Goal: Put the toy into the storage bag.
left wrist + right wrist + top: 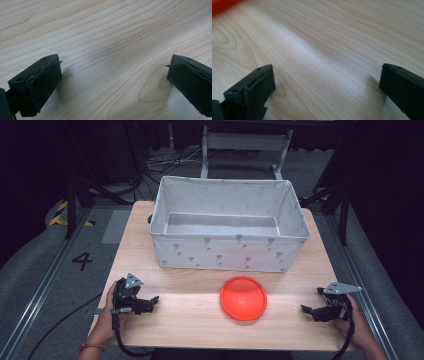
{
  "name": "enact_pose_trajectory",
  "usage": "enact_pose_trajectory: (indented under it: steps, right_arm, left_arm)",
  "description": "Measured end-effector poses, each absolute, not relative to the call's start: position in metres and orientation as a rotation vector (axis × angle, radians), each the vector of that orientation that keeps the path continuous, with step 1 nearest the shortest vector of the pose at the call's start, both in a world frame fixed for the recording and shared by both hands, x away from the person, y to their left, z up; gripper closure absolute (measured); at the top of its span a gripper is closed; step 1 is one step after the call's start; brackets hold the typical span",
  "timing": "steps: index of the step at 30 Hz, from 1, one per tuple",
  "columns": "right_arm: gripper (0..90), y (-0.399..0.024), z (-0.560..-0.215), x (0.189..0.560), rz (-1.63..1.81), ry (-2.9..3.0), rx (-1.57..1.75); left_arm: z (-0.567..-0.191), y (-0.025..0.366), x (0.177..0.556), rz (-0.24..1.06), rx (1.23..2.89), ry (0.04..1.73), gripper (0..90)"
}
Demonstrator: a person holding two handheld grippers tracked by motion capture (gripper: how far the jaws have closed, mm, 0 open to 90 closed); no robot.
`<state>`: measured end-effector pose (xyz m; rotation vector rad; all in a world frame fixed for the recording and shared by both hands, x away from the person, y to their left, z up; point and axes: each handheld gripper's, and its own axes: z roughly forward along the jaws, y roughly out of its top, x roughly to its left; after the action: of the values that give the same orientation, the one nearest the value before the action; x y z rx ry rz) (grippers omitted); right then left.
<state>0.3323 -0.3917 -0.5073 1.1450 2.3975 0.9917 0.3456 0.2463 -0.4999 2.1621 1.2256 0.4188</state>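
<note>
Start position: the flat round orange plastic disc (243,298) lies on the light wooden table (190,320), before the grey fabric bin (227,222). The left gripper (152,301) and right gripper (306,310) rest spread, empty. Next: approach the disc.

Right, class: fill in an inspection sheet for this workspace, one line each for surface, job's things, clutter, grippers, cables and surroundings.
Surface: light wooden table, bare grain under both grippers.
Job's things: orange disc lying flat near the front edge; grey fabric bin behind it, open top, inside looks empty.
Clutter: nothing seen.
Grippers: left gripper and right gripper low over the table either side of the disc, jaws open, holding nothing.
Cables: one black cable trails from the left gripper.
Surroundings: dark room, grey floor marked 4, metal frame behind.
</note>
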Motion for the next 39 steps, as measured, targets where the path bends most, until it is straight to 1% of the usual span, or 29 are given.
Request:
enact_pose_trajectory:
  steps: [14, 18, 22, 23, 26, 27, 29, 34, 39]
  right_arm:
    - [0.5, -0.393, -0.507, 0.331, 0.993, 2.418, 1.120]
    - [0.5, -0.392, -0.505, 0.333, 0.972, 2.431, 1.134]
    - [1.1, -0.390, -0.504, 0.335, 0.942, 2.433, 1.155]
    - [3.6, -0.389, -0.503, 0.336, 0.945, 2.429, 1.153]
    - [16.6, -0.387, -0.502, 0.337, 0.984, 2.419, 1.147]
    - [18.9, -0.387, -0.501, 0.337, 0.998, 2.413, 1.154]
    - [17.3, -0.386, -0.499, 0.337, 1.021, 2.422, 1.162]
    - [23.9, -0.383, -0.494, 0.334, 1.060, 2.405, 1.172]
    - [25.1, -0.377, -0.490, 0.333, 1.080, 2.403, 1.161]
  left_arm:
    - [-0.499, 0.247, 0.343, 0.417, 2.173, 1.212, 0.3]
    - [-0.500, 0.251, 0.344, 0.408, 2.187, 1.174, 0.2]
    - [-0.500, 0.251, 0.342, 0.412, 2.176, 1.190, 0.5]
    - [-0.499, 0.252, 0.342, 0.415, 2.180, 1.191, 0.5]
    - [-0.499, 0.252, 0.342, 0.413, 2.181, 1.189, 0.4]
    - [-0.500, 0.252, 0.342, 0.413, 2.182, 1.191, 0.3]
    - [-0.500, 0.252, 0.342, 0.413, 2.182, 1.191, 0.3]
    - [-0.500, 0.252, 0.342, 0.412, 2.181, 1.191, 0.2]
    - [-0.499, 0.252, 0.342, 0.413, 2.184, 1.191, 0.2]
